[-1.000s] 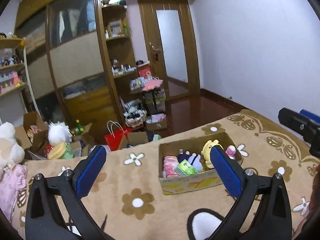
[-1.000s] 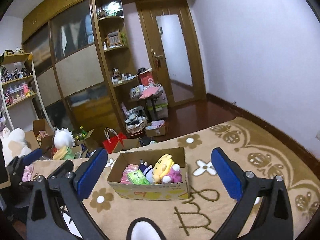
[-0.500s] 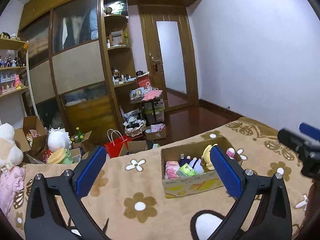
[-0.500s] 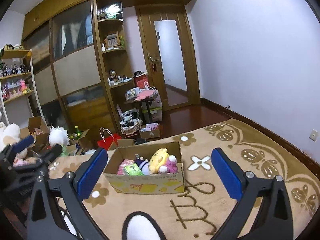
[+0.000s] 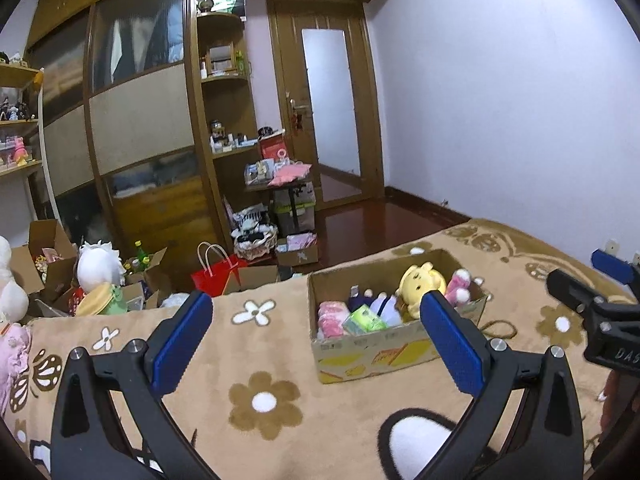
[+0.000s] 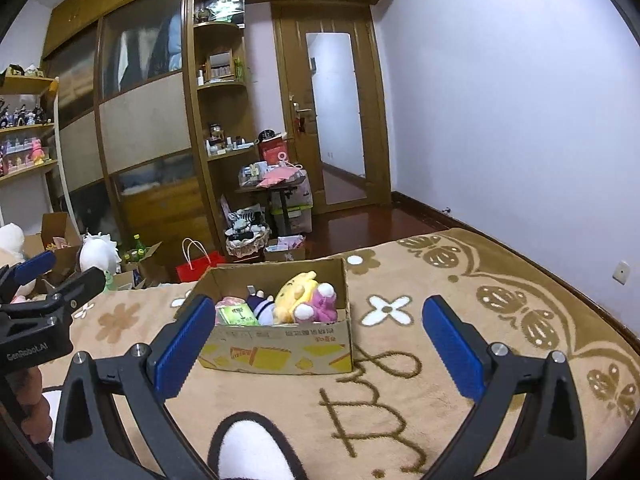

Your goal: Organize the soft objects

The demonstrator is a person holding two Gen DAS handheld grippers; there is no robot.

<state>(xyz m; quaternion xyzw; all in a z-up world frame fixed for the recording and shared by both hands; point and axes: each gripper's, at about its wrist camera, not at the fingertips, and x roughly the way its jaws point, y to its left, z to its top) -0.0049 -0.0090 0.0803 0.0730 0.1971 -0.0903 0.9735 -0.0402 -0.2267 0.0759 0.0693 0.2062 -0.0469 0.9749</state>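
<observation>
A cardboard box (image 5: 372, 352) stands on a tan flowered blanket (image 5: 256, 360). It holds several soft toys: a yellow plush (image 5: 420, 282), a pink one (image 5: 332, 320), a green packet (image 5: 366, 322) and a navy-and-white plush. The box also shows in the right wrist view (image 6: 280, 348), with the yellow plush (image 6: 294, 294) and a purple plush (image 6: 320, 304). My left gripper (image 5: 316, 344) is open and empty, above the blanket in front of the box. My right gripper (image 6: 318, 344) is open and empty, also short of the box.
The blanket covers a bed that ends at a wooden floor (image 5: 360, 228). Beyond it stand a wardrobe (image 5: 148, 128), a door (image 5: 328, 112), a red bag (image 5: 216, 276), open cartons and white plush toys (image 5: 98, 264). A white wall (image 6: 500, 120) runs along the right.
Both grippers have lifted and tilted a little, so the box sits lower in both views. Both stay open and empty. The box and toys have not moved.
</observation>
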